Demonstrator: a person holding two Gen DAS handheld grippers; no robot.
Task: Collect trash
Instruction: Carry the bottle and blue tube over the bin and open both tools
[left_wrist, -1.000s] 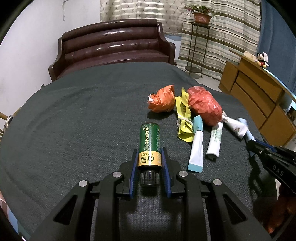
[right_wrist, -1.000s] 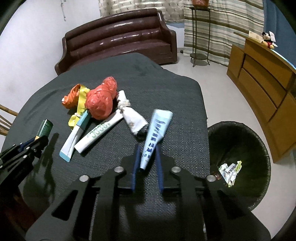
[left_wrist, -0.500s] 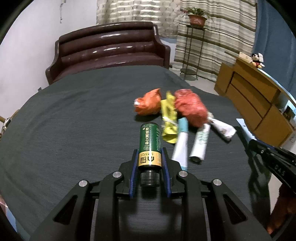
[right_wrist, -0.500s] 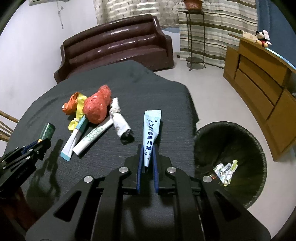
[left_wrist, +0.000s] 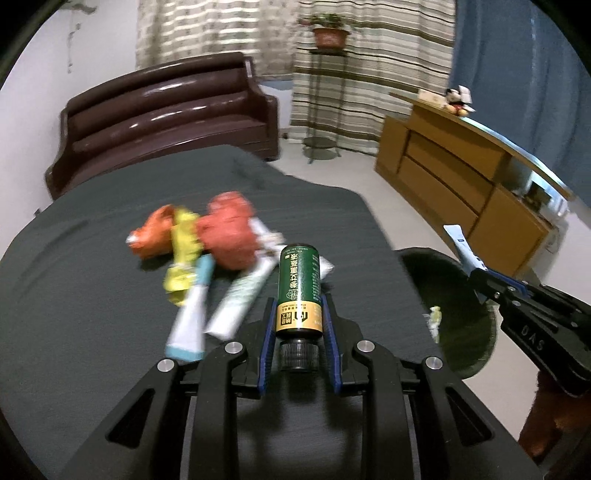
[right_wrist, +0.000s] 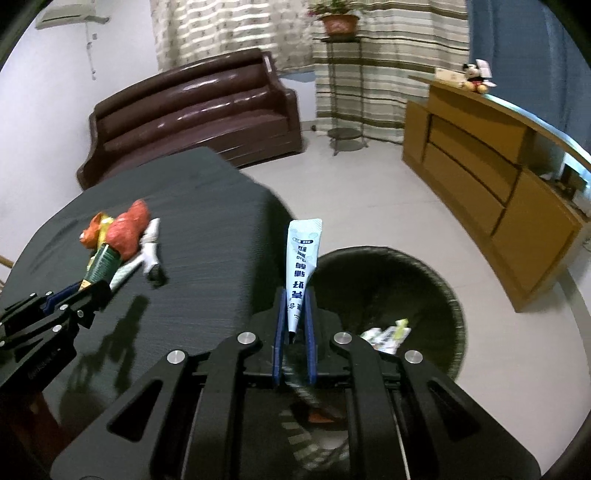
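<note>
Past the table's right edge, the right gripper (right_wrist: 294, 325) pinches a pale blue flattened tube (right_wrist: 302, 277) over the dark round bin (right_wrist: 436, 280), while the left gripper (left_wrist: 298, 328) clamps a green cylindrical bottle (left_wrist: 298, 288) above the dark-clothed table (left_wrist: 74, 295); releasing early would probably drop it short.

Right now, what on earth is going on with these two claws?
A person is clearing trash off a table with two hand-held claws. The left claw grips a green bottle; the right claw pinches a pale blue tube beside a black bin. More wrappers lie on the table.
</note>
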